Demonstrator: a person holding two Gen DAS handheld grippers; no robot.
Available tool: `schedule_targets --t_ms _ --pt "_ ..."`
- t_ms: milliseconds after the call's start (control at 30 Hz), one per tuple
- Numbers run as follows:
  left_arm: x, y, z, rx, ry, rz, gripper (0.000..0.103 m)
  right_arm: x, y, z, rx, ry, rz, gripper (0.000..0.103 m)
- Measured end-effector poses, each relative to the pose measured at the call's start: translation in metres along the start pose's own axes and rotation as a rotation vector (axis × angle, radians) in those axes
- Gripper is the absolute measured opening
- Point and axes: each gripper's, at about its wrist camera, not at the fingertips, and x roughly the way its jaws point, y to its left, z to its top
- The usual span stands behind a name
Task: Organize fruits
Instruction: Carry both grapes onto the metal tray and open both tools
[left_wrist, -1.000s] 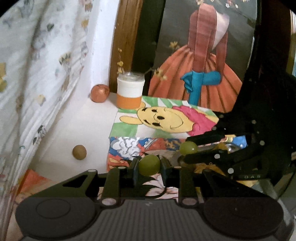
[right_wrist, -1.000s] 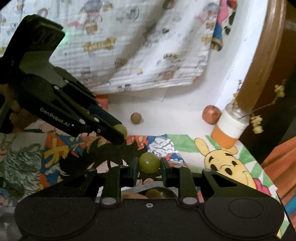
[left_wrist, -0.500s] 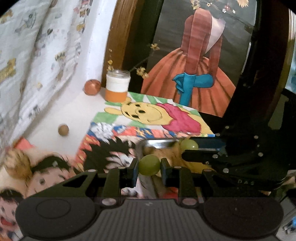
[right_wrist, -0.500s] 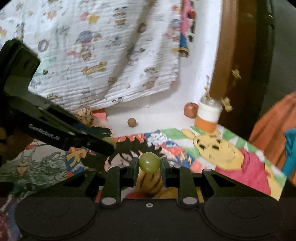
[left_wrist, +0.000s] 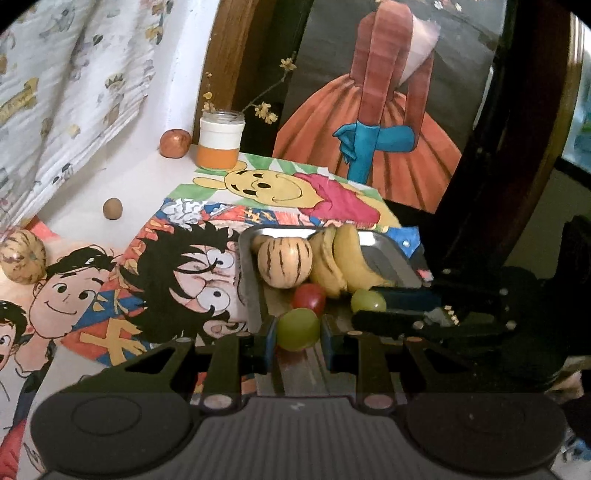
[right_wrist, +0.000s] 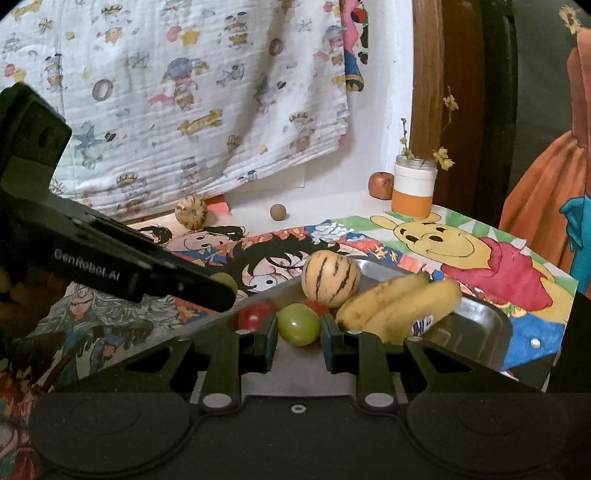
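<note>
Both hand-held grippers are seen poised over the near end of the metal tray (right_wrist: 491, 321). The left hand-held gripper (left_wrist: 297, 328) is clamped on a green grape (left_wrist: 297, 329); the right hand-held gripper (right_wrist: 297, 325) is clamped on a second green grape (right_wrist: 297, 324). The tray is already occupied by a striped melon (right_wrist: 330, 278), bananas (right_wrist: 399, 306) and red tomatoes (right_wrist: 254, 315).

Risks noted:
- Crushing or slipping. Each grape is held only at its sides by narrow pads; a skin split or a squirt out of the jaws is judged possible if the grip is tightened or jolted.
- Collision. The two hand-held grippers are close together over the same end of the tray; contact between them during lowering could knock a grape loose.
- Roll-off. A grape let go from height could bounce on the metal, strike the tomatoes or bananas, and roll over the low rim onto the cartoon mat (left_wrist: 177, 273).
- Disturbance. The melon rests against the bananas and could be nudged.

A second striped melon (right_wrist: 190, 211), a small brown ball (right_wrist: 277, 212) and a reddish fruit (right_wrist: 380, 184) by the jar (right_wrist: 413, 188) remain on the surface, well apart from the tray.
</note>
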Motion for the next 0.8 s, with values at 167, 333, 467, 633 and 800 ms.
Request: schedule_targets --t_ms 167,333,467,633,800 --pt "0.004 -0.007 -0.006 0.029 0.020 0.009 0.028 -0.002 -0.001 0.000 -0.015 0.006 0.002 0.027" --pt "0.009 -0.010 -0.007 0.038 0.037 0.010 0.028 0.000 -0.001 0.001 -0.024 0.012 0.012 0.027" --pt "0.013 -0.009 -0.008 0.038 0.049 0.018 0.028 0.006 -0.001 0.003 -0.040 0.043 0.010 0.027" --pt "0.016 -0.007 -0.009 0.039 0.061 0.028 0.028 0.017 0.001 0.006 -0.062 0.100 0.011 0.028" --pt "0.016 -0.005 -0.009 0.034 0.060 0.021 0.028 0.019 0.004 0.008 -0.080 0.109 0.012 0.031"
